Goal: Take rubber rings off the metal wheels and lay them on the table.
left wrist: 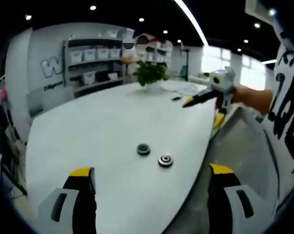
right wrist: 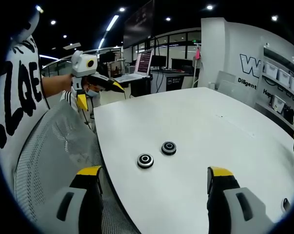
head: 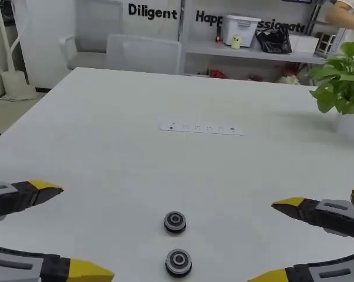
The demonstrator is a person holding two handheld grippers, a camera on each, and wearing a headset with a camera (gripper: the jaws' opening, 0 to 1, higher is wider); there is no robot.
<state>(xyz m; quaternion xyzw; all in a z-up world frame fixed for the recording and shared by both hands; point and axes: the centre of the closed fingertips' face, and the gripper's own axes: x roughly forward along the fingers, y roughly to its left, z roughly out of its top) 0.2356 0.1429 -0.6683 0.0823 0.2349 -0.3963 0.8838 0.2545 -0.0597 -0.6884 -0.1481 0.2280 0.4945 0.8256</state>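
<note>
Your white desk (head: pixel 106 129) carries the far wheel (head: pixel 175 222) and near wheel (head: pixel 178 262) at 6 o'clock, dark rings (head: pixel 167 264) on. Your left tool (head: pixel 83 231) and right tool (head: pixel 263 241) flank them, jaws wide, holding nothing. A plant (head: pixel 341 79) stands at 2 o'clock; the right gripper view adds a laptop (right wrist: pixel 143 62).

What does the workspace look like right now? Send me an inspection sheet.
Surface: white table, wheels near its front edge.
Job's things: far wheel and near wheel, apart, each with its dark rubber ring on; no loose rings seen.
Clutter: socket strip set in the table; potted plant at the right edge.
Grippers: left gripper and right gripper open, flanking the wheels, holding nothing.
Cables: nothing seen near the wheels.
Surroundings: chairs, shelf with a white bin.
</note>
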